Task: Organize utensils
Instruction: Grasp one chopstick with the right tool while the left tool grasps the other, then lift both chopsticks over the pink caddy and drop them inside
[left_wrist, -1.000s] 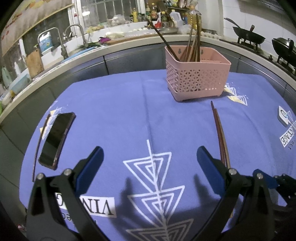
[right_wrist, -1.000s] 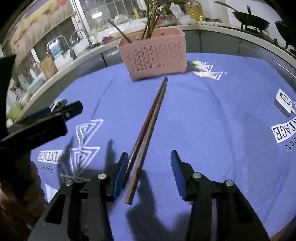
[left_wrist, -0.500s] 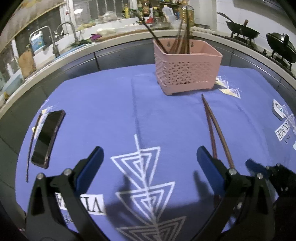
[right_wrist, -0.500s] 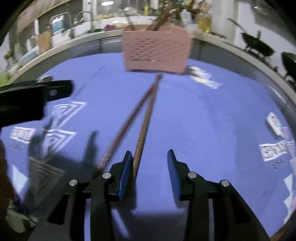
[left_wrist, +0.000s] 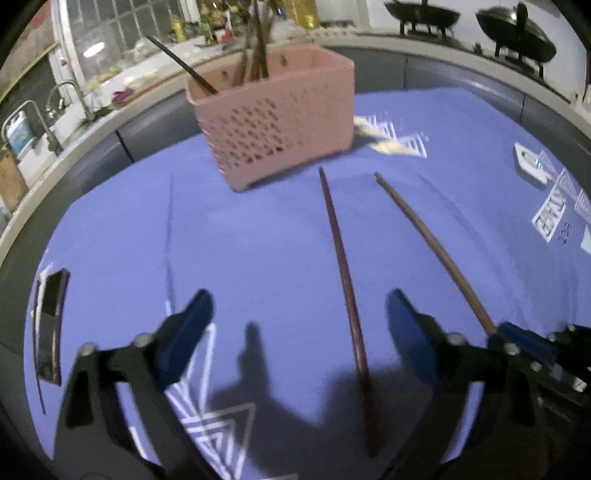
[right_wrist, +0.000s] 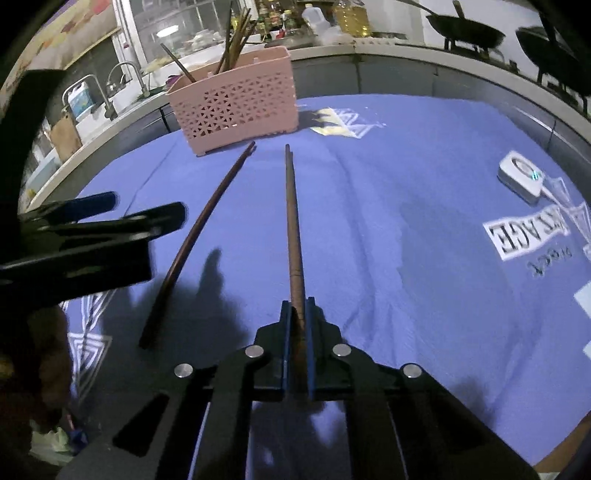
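A pink perforated basket holding several brown chopsticks stands at the far side of the blue cloth. My right gripper is shut on the near end of a brown chopstick, which points toward the basket. A second, darker chopstick lies on the cloth to its left. My left gripper is open and empty above the cloth, with the dark chopstick's near end between its fingers. The left gripper also shows in the right wrist view.
A dark phone lies near the cloth's left edge. A small white device lies at the right. A counter with sink taps curves behind the table, and woks stand at the back right.
My right gripper has closed on one chopstick and swung it away from the other. My left gripper has moved right, over the dark chopstick. Both have come nearer the basket.
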